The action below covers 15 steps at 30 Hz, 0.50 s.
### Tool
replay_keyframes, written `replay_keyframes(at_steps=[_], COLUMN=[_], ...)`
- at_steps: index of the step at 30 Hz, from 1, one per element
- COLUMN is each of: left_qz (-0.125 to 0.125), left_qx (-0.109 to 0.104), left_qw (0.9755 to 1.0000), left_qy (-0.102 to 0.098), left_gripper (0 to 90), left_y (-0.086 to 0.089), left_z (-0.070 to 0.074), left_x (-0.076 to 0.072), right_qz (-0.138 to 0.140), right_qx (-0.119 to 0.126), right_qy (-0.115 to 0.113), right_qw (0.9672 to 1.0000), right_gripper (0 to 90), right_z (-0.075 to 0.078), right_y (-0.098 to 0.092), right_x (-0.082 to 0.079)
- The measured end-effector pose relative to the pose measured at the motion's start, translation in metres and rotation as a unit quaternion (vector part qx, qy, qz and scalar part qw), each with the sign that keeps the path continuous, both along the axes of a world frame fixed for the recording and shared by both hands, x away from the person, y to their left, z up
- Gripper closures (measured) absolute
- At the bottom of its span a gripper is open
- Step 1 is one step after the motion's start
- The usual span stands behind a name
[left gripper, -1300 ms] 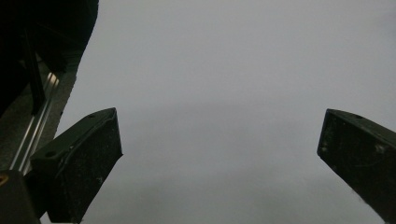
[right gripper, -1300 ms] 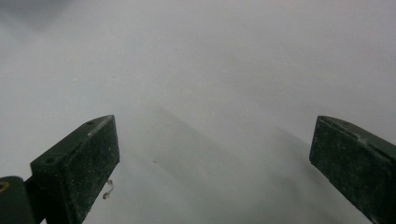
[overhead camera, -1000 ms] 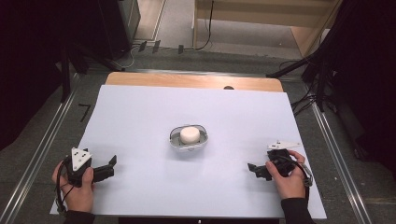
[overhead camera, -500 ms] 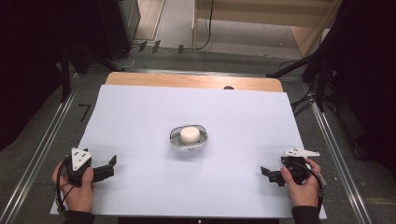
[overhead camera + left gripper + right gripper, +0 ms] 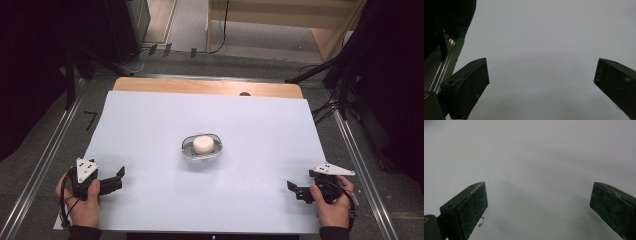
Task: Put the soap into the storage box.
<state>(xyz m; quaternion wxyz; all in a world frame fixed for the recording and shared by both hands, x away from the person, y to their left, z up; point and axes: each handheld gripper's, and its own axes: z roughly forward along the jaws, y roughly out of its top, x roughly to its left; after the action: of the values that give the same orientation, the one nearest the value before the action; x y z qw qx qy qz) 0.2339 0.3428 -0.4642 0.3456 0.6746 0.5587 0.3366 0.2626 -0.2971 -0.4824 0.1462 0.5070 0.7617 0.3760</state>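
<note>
White sheeting covers the tabletop (image 5: 150, 130), matte and smooth, with a strip of bare wood along the far edge; dark floor and metal rails flank it. Against the frame a second ago we note the right gripper (image 5: 295, 190) has drawn back toward the near right corner and now sits closer to the tabletop edge, its grey three-cornered plate tipped up; the left gripper (image 5: 119, 179) is unchanged at the near left corner; the bowl has not shifted. Centre of the sheet: a small clear bowl (image 5: 188, 150), round, glassy, thin-walled, holding a white puck-shaped object (image 5: 203, 144) with a flat top and dull finish; both grippers lie well apart from it. Left gripper view: black blocky jaws spread wide, faces scuffed and dusty, nothing between them, only pale sheet beyond. Right gripper view: jaws likewise wide, empty, speckled with wear; a tiny curled wire scrap (image 5: 482, 221) lies on the sheet beside the left-hand jaw.
</note>
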Motion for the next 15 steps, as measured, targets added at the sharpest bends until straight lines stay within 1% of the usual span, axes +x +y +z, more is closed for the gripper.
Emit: replay_keyframes(at_steps=[3,6,7,14,15], left_qz=[0.0,0.0,0.0,0.0,0.0], left_qx=[0.001,0.001,0.001,0.001,0.001], left_qw=[1.0,1.0,1.0,1.0,1.0], left_qy=[0.0,0.001,0.001,0.001,0.001], left_gripper=[0.2,0.2,0.2,0.2,0.2], left_y=[0.0,0.0,0.0,0.0,0.0], left_z=[0.0,0.0,0.0,0.0,0.0], left_x=[0.0,0.0,0.0,0.0,0.0], right_qz=[0.0,-0.009,-0.009,-0.026,-0.026], right_qx=[0.003,0.003,0.003,0.015,0.015], right_qy=[-0.004,-0.005,-0.005,-0.013,-0.013], right_qw=[1.0,0.9999,0.9999,0.9995,0.9995], right_gripper=[1.7,1.7,1.7,1.7,1.7], right_z=[0.0,-0.002,-0.002,-0.003,-0.003], right_y=[-0.003,-0.012,-0.012,-0.03,-0.03], right_x=[-0.003,-0.008,-0.008,-0.018,-0.018])
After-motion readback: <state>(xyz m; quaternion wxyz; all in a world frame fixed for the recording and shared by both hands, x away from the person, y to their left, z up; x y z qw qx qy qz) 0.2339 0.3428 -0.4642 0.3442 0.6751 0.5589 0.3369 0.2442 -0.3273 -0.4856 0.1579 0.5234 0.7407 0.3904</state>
